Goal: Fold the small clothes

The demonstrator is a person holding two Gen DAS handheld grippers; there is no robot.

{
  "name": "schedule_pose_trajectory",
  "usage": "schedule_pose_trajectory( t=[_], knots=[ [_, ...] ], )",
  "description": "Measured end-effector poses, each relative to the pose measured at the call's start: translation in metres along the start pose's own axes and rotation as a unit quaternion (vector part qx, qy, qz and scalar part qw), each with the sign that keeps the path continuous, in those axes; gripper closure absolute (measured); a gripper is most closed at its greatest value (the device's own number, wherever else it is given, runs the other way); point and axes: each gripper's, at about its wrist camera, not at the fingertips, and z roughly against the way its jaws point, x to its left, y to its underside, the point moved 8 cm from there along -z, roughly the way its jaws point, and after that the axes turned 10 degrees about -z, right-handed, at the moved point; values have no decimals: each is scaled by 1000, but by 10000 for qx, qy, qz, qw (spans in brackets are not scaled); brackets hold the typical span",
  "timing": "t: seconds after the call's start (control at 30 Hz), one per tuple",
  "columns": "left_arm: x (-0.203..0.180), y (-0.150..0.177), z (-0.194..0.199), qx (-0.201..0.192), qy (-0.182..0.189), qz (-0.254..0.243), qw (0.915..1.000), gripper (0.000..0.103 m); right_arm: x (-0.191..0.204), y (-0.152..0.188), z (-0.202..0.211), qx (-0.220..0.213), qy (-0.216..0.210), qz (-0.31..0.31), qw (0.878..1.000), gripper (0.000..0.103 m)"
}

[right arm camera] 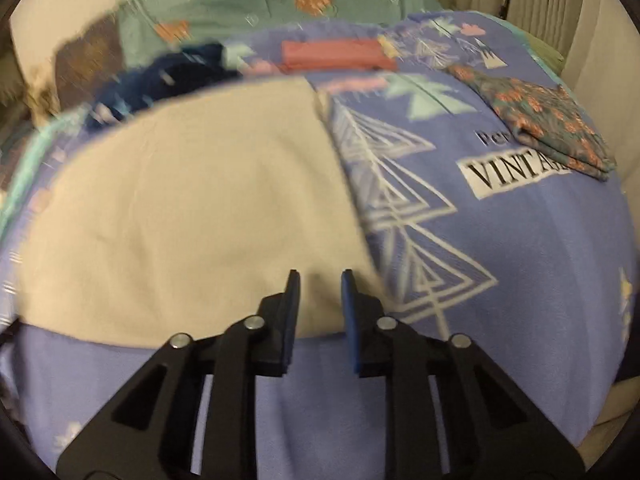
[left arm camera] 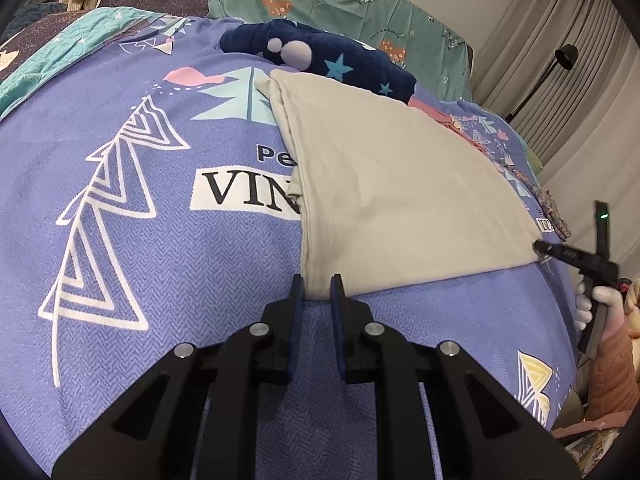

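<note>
A beige garment [left arm camera: 384, 184] lies folded flat on the purple patterned bedspread [left arm camera: 160, 240]; it also shows in the right wrist view [right arm camera: 180, 220]. My left gripper [left arm camera: 318, 284] is open, its fingers straddling the garment's near left corner. My right gripper [right arm camera: 320, 280] is open over the garment's near right corner; it shows at the right edge of the left wrist view [left arm camera: 538, 246], tip at that corner. The right wrist view is motion-blurred.
A navy star-print fleece item [left arm camera: 340, 60] lies beyond the beige garment. A folded red piece [right arm camera: 336, 56] and a folded floral piece [right arm camera: 552, 120] lie on the bedspread [right arm camera: 500, 260] to the right. Teal pillows [left arm camera: 340, 4] and curtains [left arm camera: 580, 80] stand behind.
</note>
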Motion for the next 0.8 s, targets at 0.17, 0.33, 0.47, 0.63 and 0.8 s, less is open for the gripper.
schedule_pose_trajectory(
  t=[0.17,0.33,0.47,0.63,0.8],
  knots=[
    [3,1,0,-17,105,107,9999,88,-35,1,4,-39,-224,-564,9982,103],
    [6,0,2,-47,197,191,9996,88,-17,5,22,-134,-159,-489,9986,97],
    [5,-1,11,-89,43,146,9998,83,69,12,48,-357,-894,616,9934,93],
    [22,4,28,-181,-371,170,9990,80,209,69,77,-385,-1945,2640,9439,79],
    [44,14,39,-173,-520,414,9976,80,311,138,93,-511,-2372,4183,8753,65]
  ],
)
